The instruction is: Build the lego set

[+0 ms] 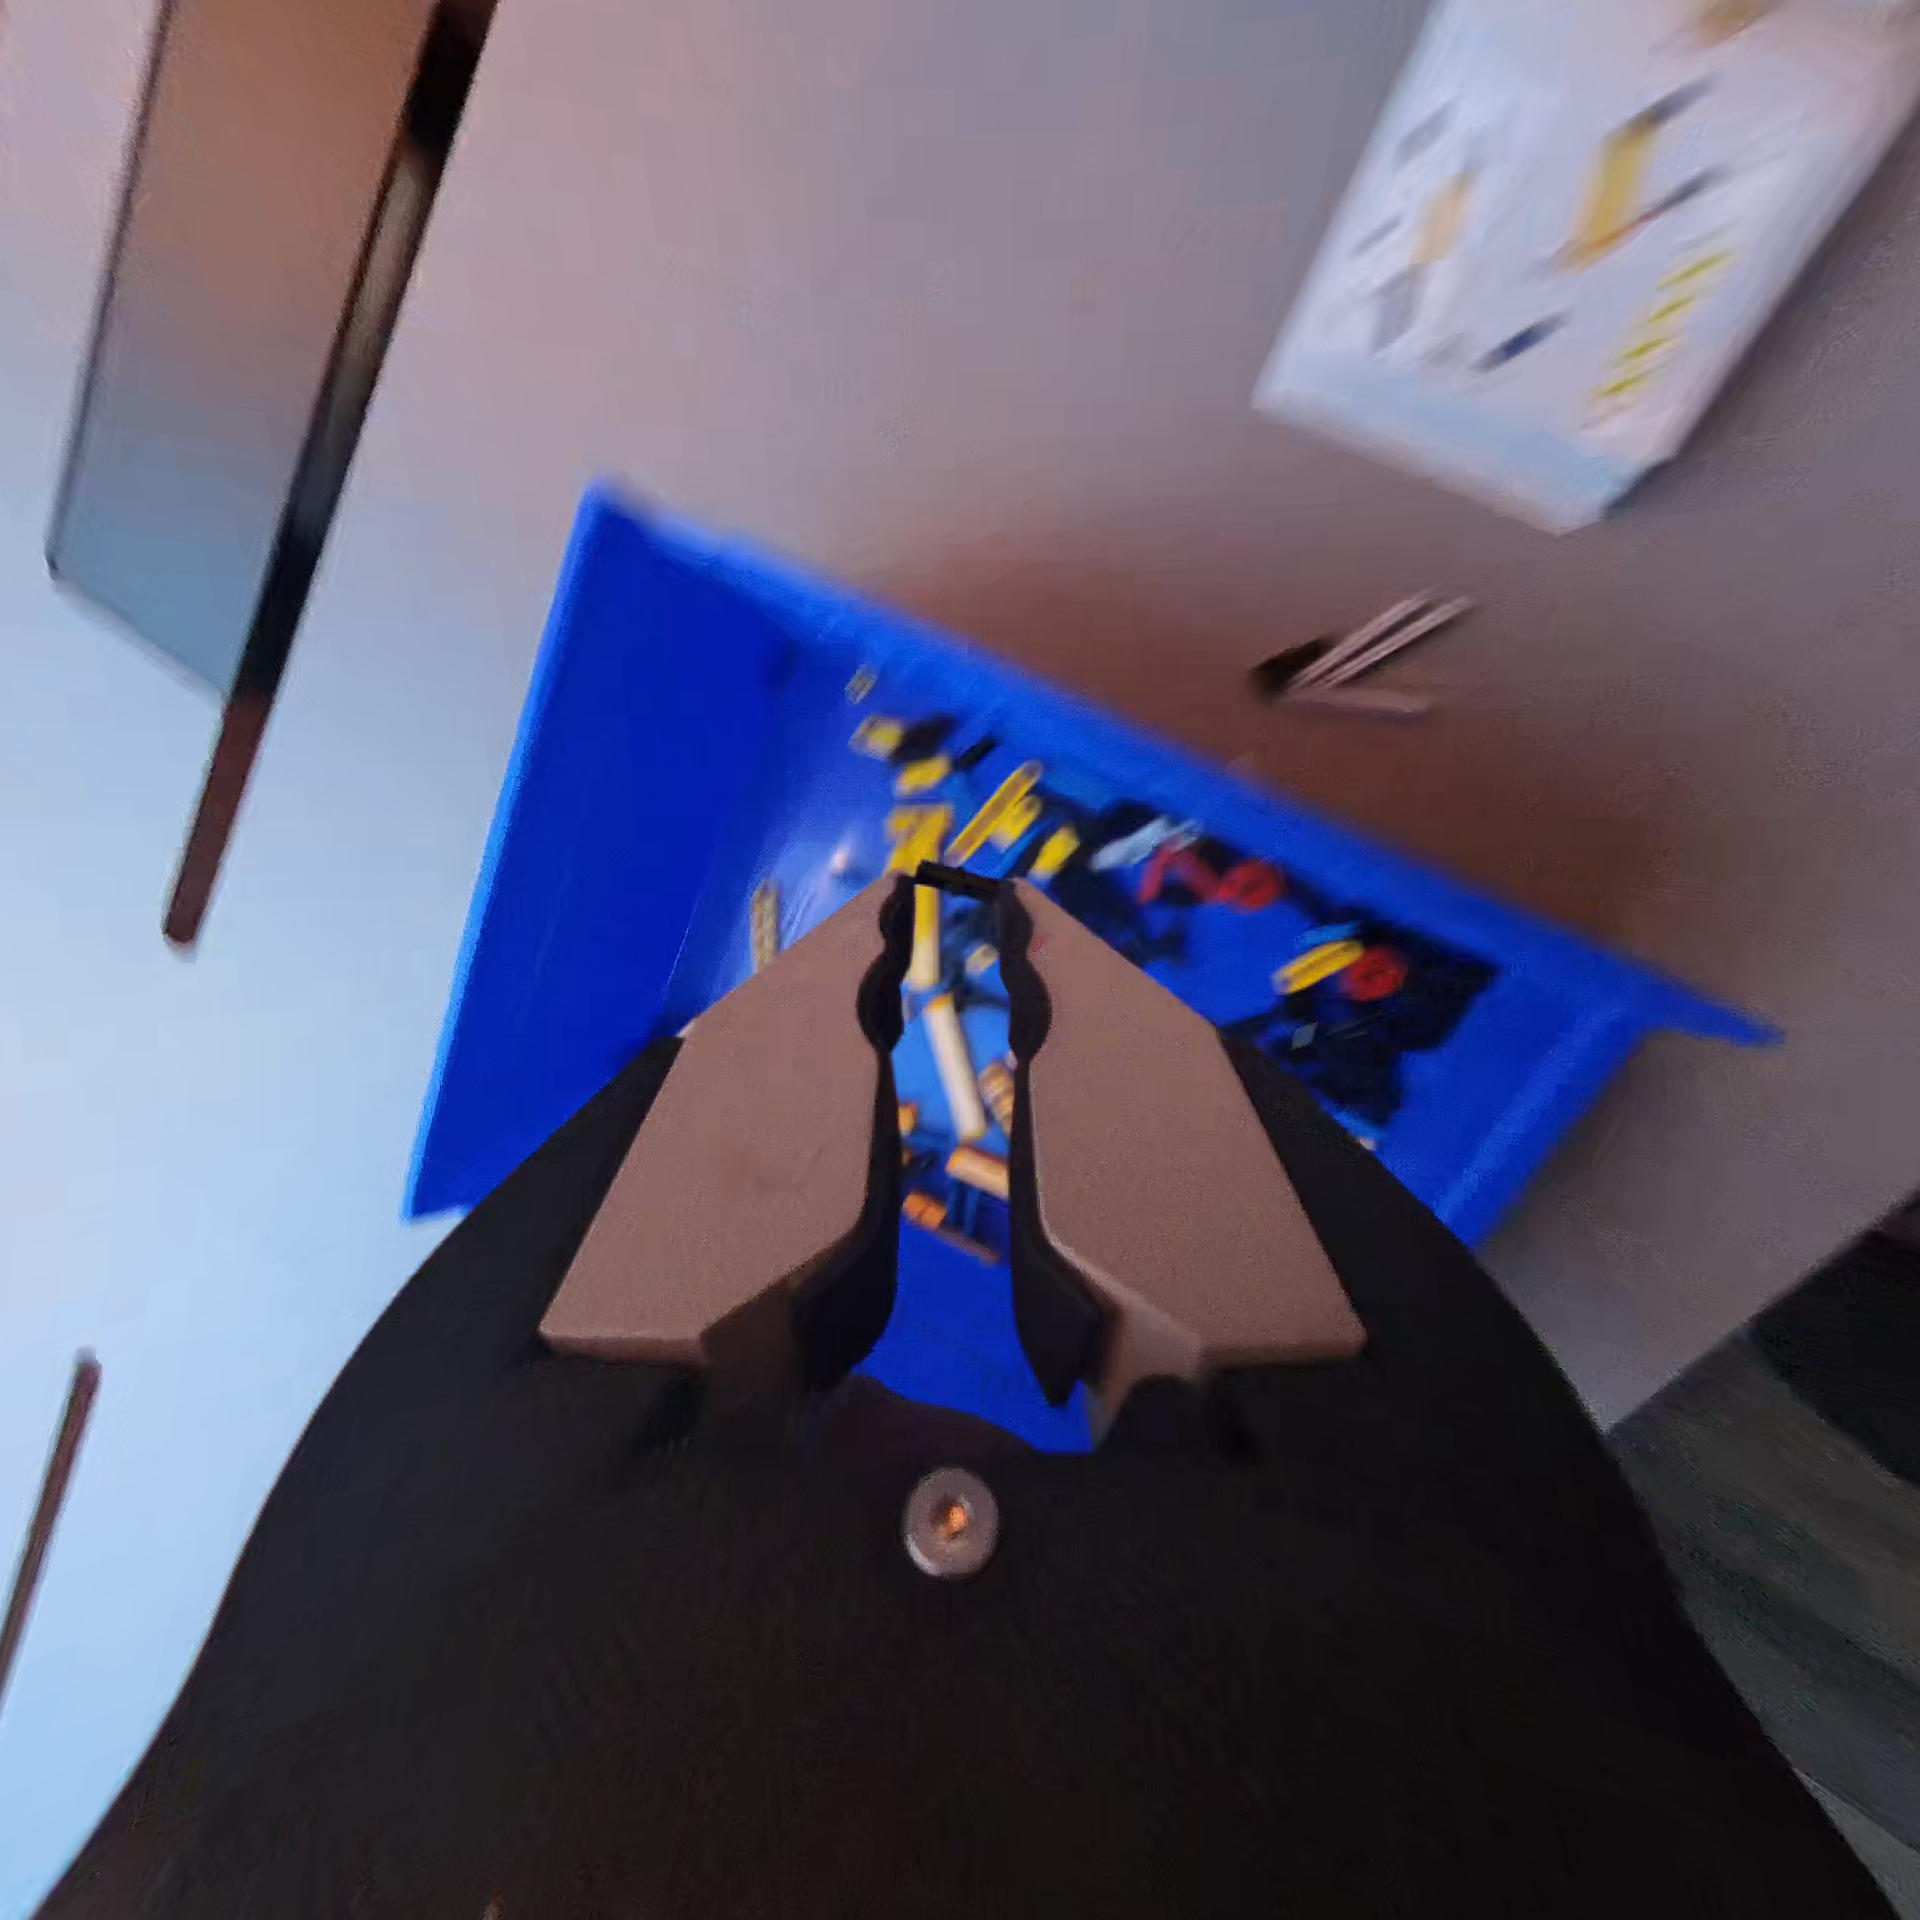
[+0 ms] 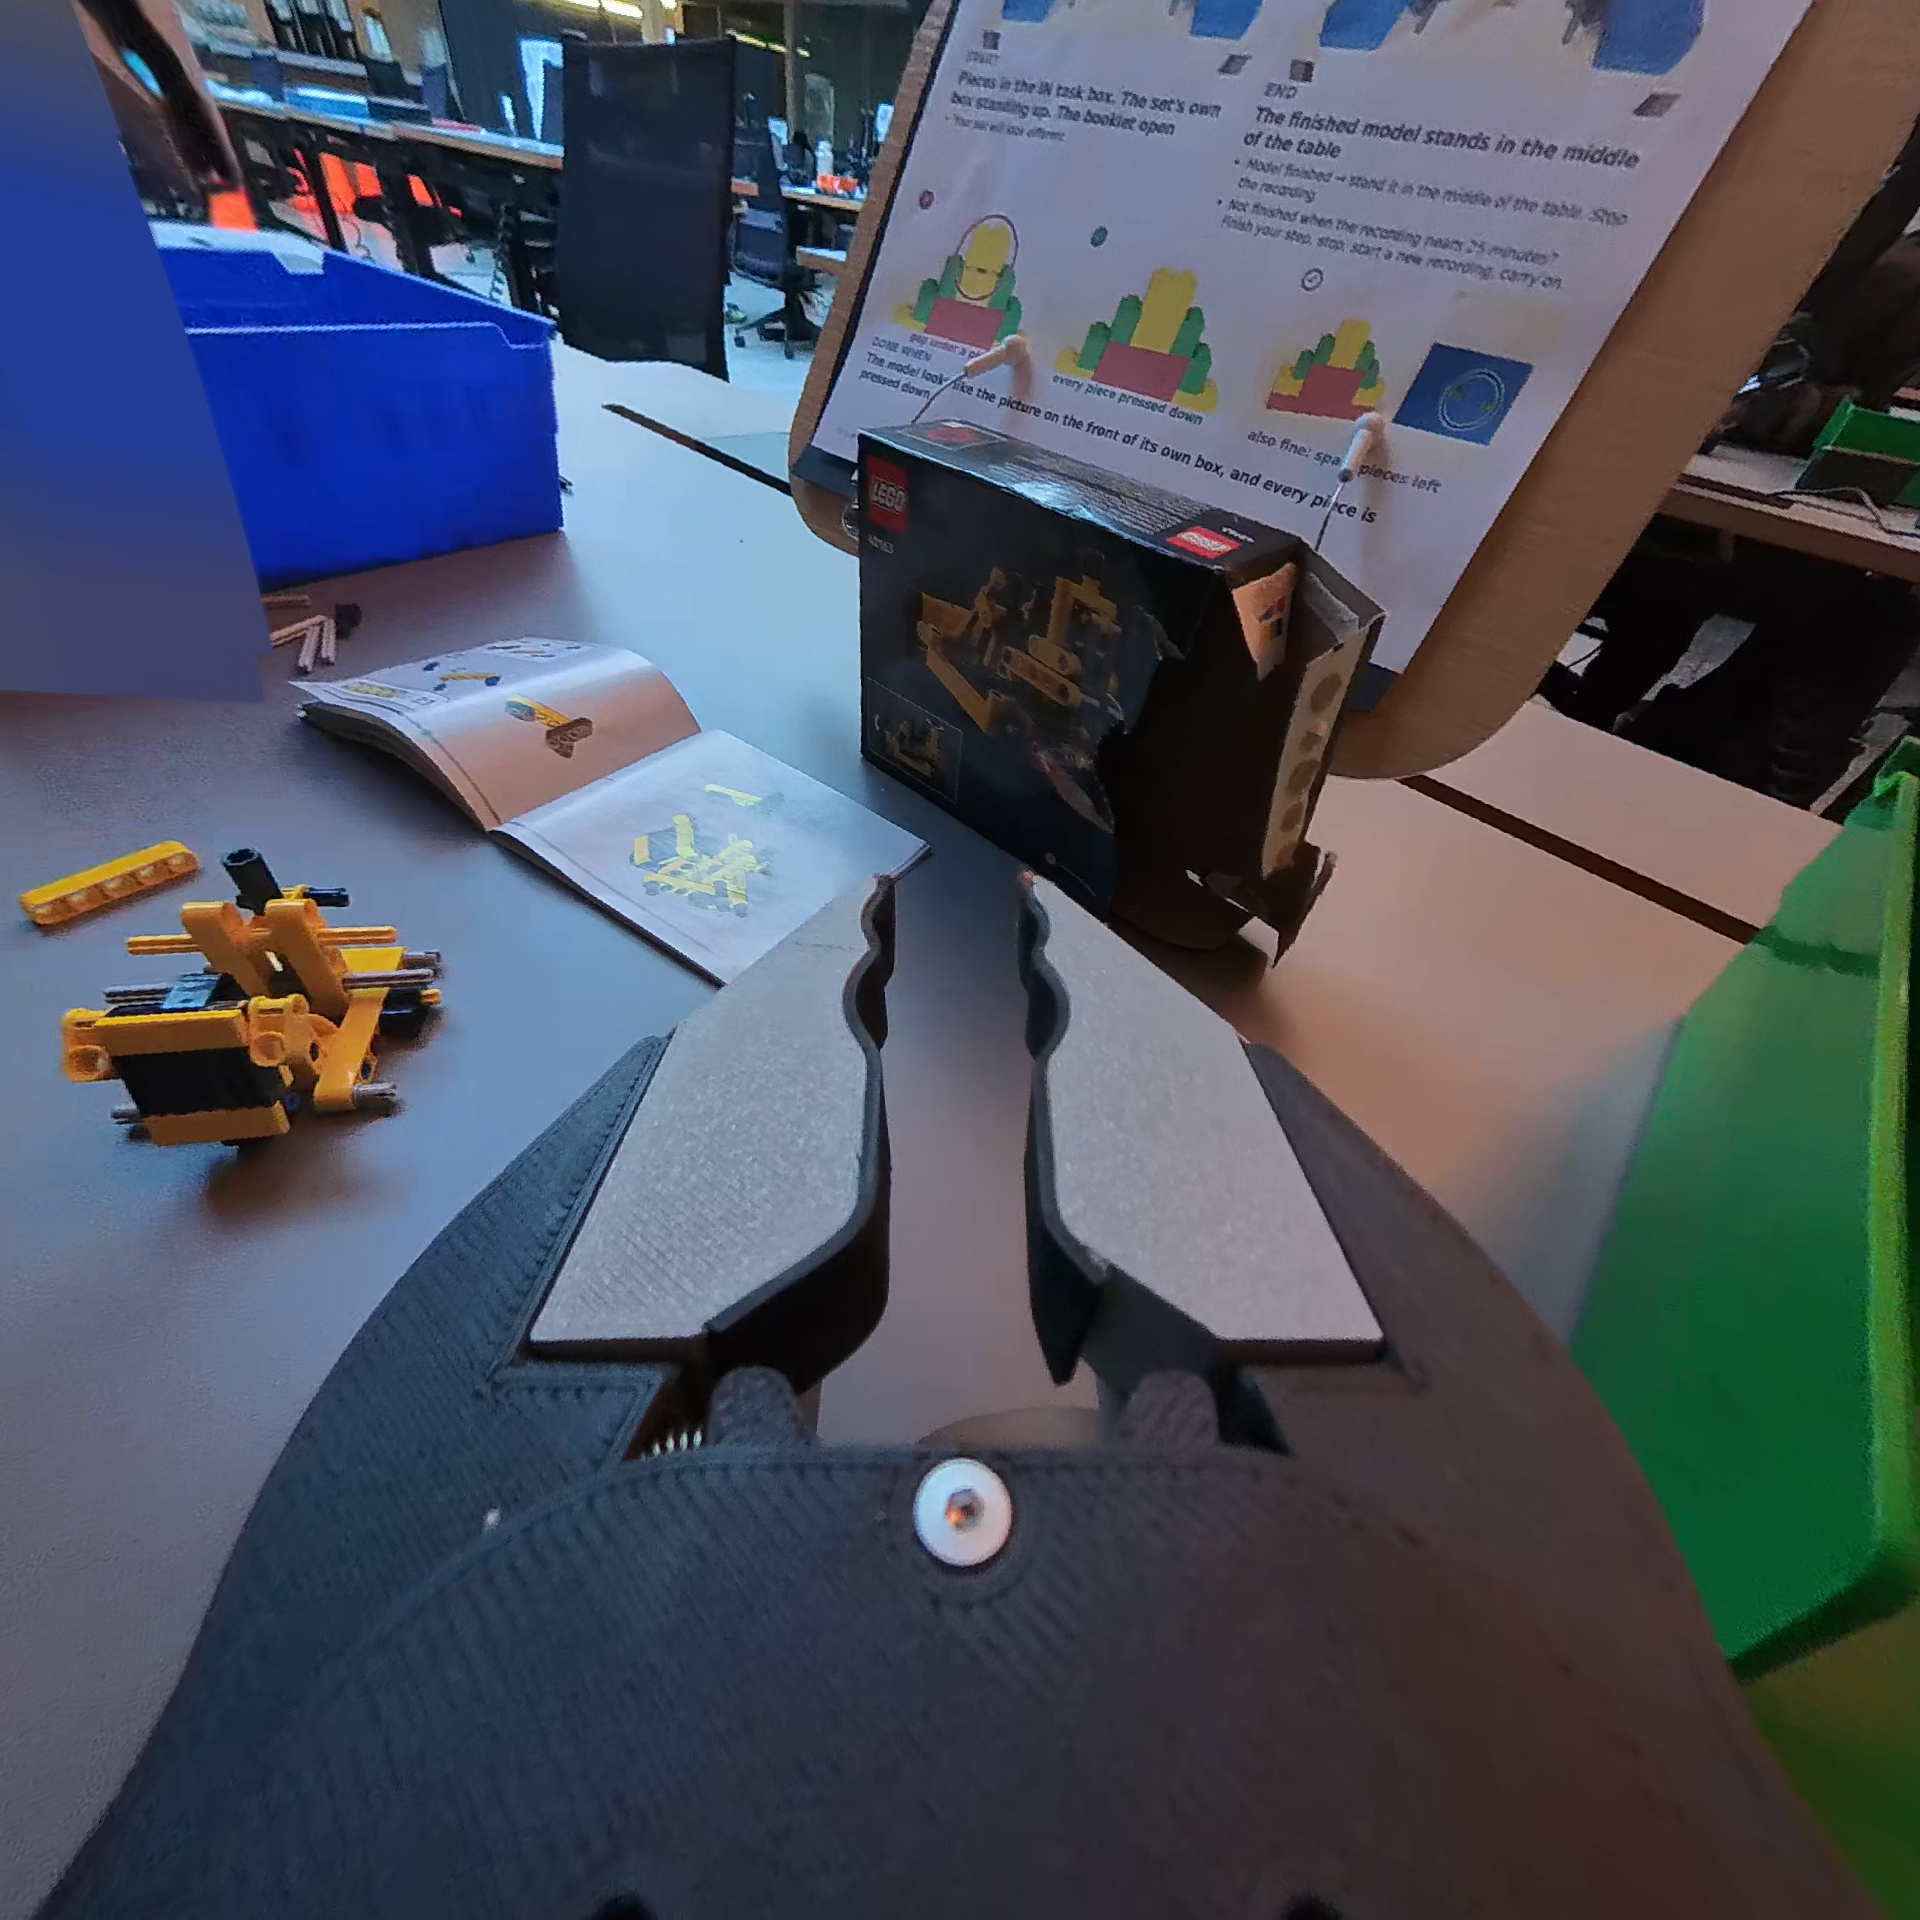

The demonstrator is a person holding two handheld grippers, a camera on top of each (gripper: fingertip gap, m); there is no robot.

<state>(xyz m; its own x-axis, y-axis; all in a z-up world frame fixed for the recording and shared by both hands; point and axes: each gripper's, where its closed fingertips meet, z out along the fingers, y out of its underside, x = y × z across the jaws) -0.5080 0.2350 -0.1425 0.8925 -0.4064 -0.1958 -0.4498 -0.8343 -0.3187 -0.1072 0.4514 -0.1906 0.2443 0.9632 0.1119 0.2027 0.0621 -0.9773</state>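
While the left tongs [image 1: 958,883] hang over the blue plastic bin [image 1: 665,790] of loose yellow, black and red pieces, pinching a small black piece [image 1: 956,880] at their tips, the right tongs [image 2: 954,896] gape empty above the dark tabletop [image 2: 582,1091]. Left of them sits the half-built yellow-and-black model [image 2: 244,1013], near the open instruction booklet [image 2: 613,774].

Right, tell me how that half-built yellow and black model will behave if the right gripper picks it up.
The half-built model is probably light but fragile: thin axles stick out of its sides and could slip or catch. Its upright yellow arms look loosely pinned, so they may swing when lifted. It sits tilted on the table, so a push would likely rock or tip it rather than slide it cleanly.
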